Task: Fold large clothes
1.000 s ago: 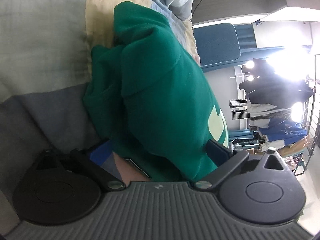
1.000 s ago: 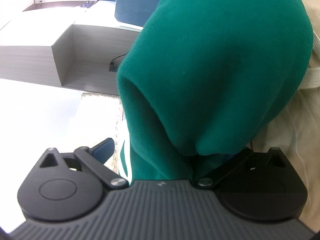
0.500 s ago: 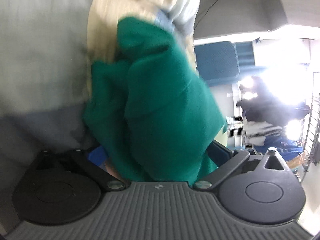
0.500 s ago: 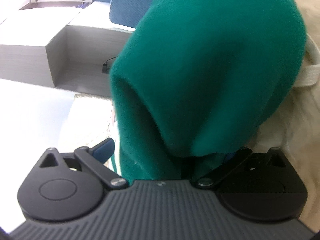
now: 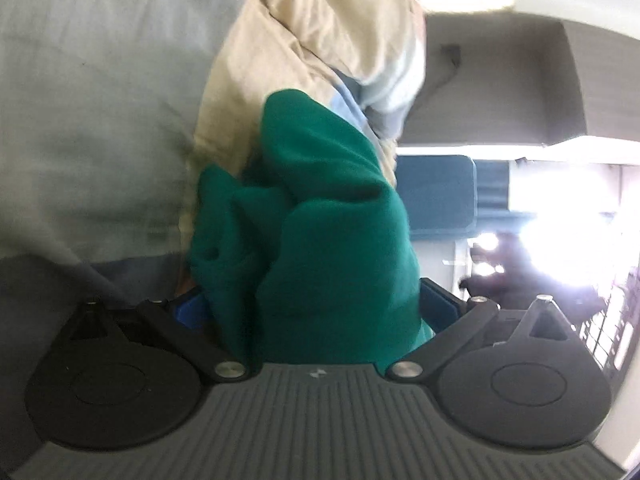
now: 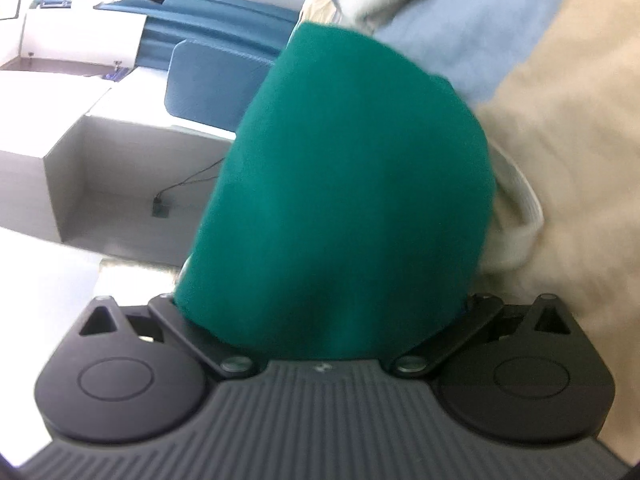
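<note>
A green sweatshirt (image 5: 332,208) is bunched in thick folds between the blue pads (image 5: 192,308) of my left gripper (image 5: 316,304), which is shut on it. The cloth rises away from the fingers towards a beige fabric pile. In the right wrist view the same green sweatshirt (image 6: 352,160) hangs as a smooth rounded mass over my right gripper (image 6: 320,312). It covers both fingers completely, so the grip itself is hidden under the cloth.
Beige fabric (image 5: 288,60) and a grey-green sheet (image 5: 92,100) lie behind the sweatshirt on the left. A blue chair back (image 5: 436,192) stands further off. On the right are beige cloth (image 6: 568,140), light blue cloth (image 6: 480,28), a white ribbed band (image 6: 520,208) and a grey desk recess (image 6: 100,168).
Both grippers moved with the sweatshirt. On the left its printed front has gone out of view. On the right the hollow fold closed, and the cloth now hides the left blue pad.
</note>
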`<state>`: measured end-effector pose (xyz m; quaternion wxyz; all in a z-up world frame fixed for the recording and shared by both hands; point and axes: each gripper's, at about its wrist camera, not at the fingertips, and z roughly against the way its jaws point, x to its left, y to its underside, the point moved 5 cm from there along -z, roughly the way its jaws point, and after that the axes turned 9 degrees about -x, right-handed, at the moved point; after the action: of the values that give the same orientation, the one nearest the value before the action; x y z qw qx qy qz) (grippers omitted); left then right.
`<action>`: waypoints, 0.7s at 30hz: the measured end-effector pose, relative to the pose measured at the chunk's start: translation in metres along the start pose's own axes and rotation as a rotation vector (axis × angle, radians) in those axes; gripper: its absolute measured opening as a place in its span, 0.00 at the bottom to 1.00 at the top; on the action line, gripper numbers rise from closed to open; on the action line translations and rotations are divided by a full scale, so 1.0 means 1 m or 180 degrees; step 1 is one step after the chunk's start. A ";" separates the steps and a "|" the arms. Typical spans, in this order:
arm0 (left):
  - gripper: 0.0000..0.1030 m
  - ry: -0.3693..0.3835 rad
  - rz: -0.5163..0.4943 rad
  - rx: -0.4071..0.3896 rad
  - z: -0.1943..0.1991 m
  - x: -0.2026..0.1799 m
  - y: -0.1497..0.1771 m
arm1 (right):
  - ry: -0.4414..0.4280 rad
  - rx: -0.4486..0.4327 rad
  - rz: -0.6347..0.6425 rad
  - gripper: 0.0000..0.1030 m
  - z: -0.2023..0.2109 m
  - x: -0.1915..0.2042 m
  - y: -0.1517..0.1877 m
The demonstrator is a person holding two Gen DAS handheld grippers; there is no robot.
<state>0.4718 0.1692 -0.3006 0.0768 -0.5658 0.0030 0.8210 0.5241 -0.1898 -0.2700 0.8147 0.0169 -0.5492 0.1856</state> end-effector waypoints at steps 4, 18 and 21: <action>1.00 -0.0246 -0.0014 -0.0191 -0.011 -0.001 0.006 | 0.0219 0.0120 0.0126 1.00 -0.037 0.009 0.004; 0.45 -0.0366 -0.0929 -0.0148 -0.004 -0.034 0.004 | -0.0192 0.0237 0.0691 0.47 -0.041 0.050 -0.007; 0.42 -0.0242 -0.0993 -0.0106 0.005 -0.044 0.005 | -0.0354 0.0215 0.0836 0.44 -0.028 0.066 -0.010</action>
<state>0.4818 0.1594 -0.2578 0.1940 -0.5291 -0.1014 0.8198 0.5735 -0.1738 -0.2198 0.7506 -0.0174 -0.5844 0.3078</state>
